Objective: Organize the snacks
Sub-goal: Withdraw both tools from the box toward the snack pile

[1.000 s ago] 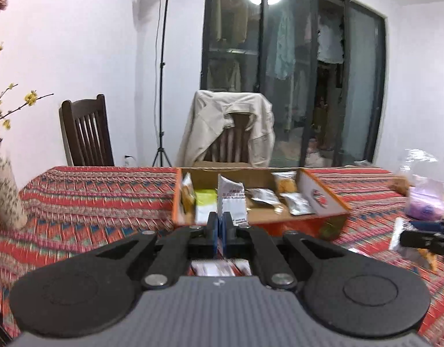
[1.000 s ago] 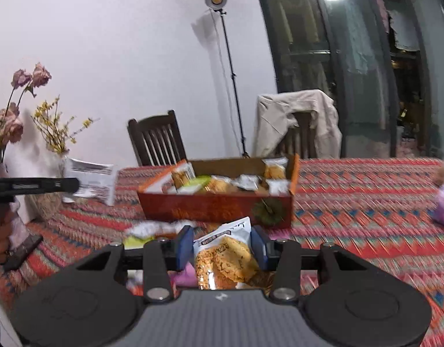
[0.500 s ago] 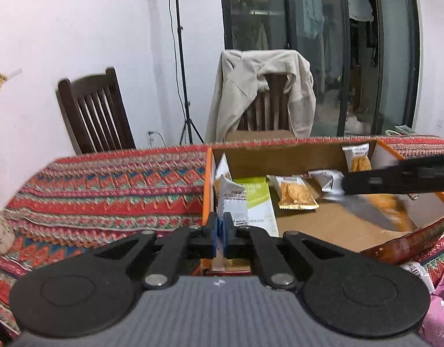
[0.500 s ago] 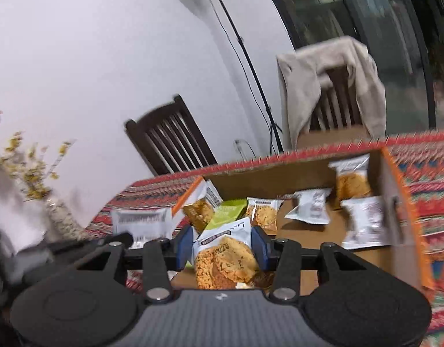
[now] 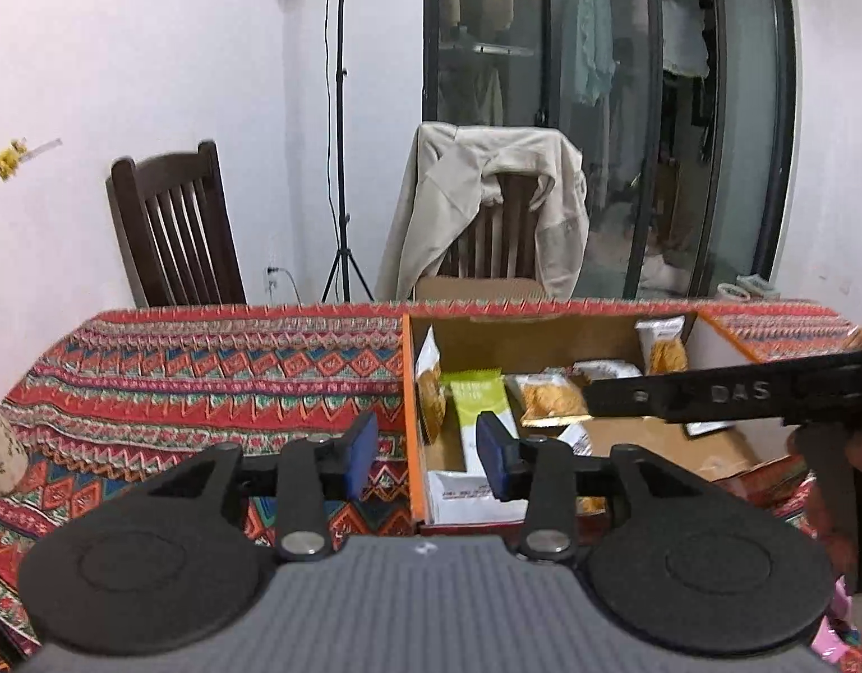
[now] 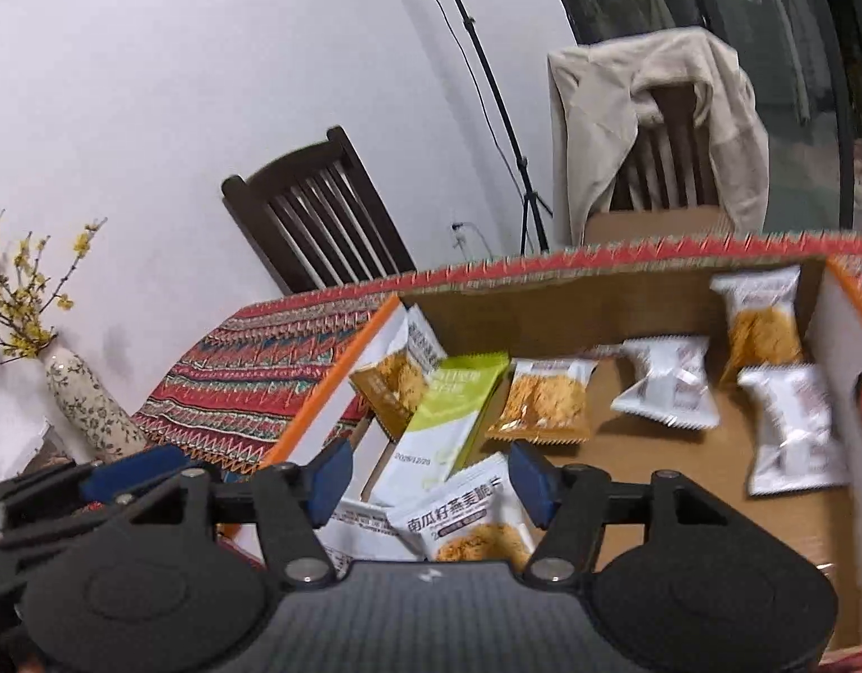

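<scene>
An open orange cardboard box (image 5: 408, 392) (image 6: 330, 387) sits on the patterned tablecloth and holds several snack packets. My left gripper (image 5: 428, 451) is open over the box's near left corner, above a white packet (image 5: 464, 496) lying in the box. My right gripper (image 6: 431, 474) is open over the box, just above a white-and-orange oat crisp packet (image 6: 475, 521) that lies free below the jaws. A green-and-white packet (image 6: 447, 420) (image 5: 478, 409) lies beside it. The right gripper's arm (image 5: 728, 392) crosses the left wrist view.
A flowered vase (image 6: 88, 409) with yellow blossoms stands at the table's left. Two chairs stand behind the table, a dark wooden one (image 5: 173, 230) and one draped with a beige jacket (image 5: 487, 207). A light stand (image 5: 338, 168) is by the wall. Pink packets (image 5: 834, 634) lie at lower right.
Both grippers opened. The left let go of the white packet and the right let go of the oat crisp packet; both packets now lie in the box.
</scene>
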### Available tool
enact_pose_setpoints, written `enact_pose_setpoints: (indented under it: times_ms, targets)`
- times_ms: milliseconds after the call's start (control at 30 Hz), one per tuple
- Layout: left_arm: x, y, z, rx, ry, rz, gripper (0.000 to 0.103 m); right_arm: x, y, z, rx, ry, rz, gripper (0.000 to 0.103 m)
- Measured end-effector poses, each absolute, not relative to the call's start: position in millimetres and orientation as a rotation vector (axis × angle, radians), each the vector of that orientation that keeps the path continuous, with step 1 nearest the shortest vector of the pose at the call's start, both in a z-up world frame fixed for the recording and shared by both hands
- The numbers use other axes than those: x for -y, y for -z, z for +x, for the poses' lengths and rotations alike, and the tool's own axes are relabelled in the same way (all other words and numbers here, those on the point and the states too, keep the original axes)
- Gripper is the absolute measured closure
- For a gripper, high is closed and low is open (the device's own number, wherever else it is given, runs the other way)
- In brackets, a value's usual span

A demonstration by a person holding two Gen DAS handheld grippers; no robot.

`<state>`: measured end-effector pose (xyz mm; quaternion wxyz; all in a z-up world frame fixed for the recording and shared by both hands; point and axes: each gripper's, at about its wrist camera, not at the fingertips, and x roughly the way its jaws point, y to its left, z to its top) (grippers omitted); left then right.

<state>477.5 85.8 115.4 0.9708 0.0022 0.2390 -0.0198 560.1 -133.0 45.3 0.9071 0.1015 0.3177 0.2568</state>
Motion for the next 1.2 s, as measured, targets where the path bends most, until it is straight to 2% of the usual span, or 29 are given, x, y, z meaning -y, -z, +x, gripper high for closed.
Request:
enact_pose_setpoints:
  times_ms: [133, 200, 267, 467, 800, 1200]
  targets:
    - [-84, -136, 453, -0.437, 0.063, -0.005, 0.051, 156, -72, 531, -0.598, -0.524, 0.157, 0.04]
    - [-83, -145, 438, -0.421, 0.081, -0.012, 0.04, 171, -83, 511, -0.572, -0.516, 0.125, 0.034]
    - [-79, -150, 421, -0.41, 0.09, -0.013, 0.025, 184, -93, 492, -0.548, -0.505, 0.092, 0.034]
    - [-69, -162, 364, -0.395, 0.101, -0.016, 0.007, 237, -120, 421, -0.453, -0.426, 0.005, 0.027]
    - [-36, -157, 259, -0.34, 0.146, -0.059, 0.0, 304, -121, 302, -0.377, -0.315, -0.075, 0.021]
    - [-28, -92, 179, -0.453, 0.113, -0.125, 0.0, 306, -53, 190, -0.394, -0.306, -0.098, 0.017]
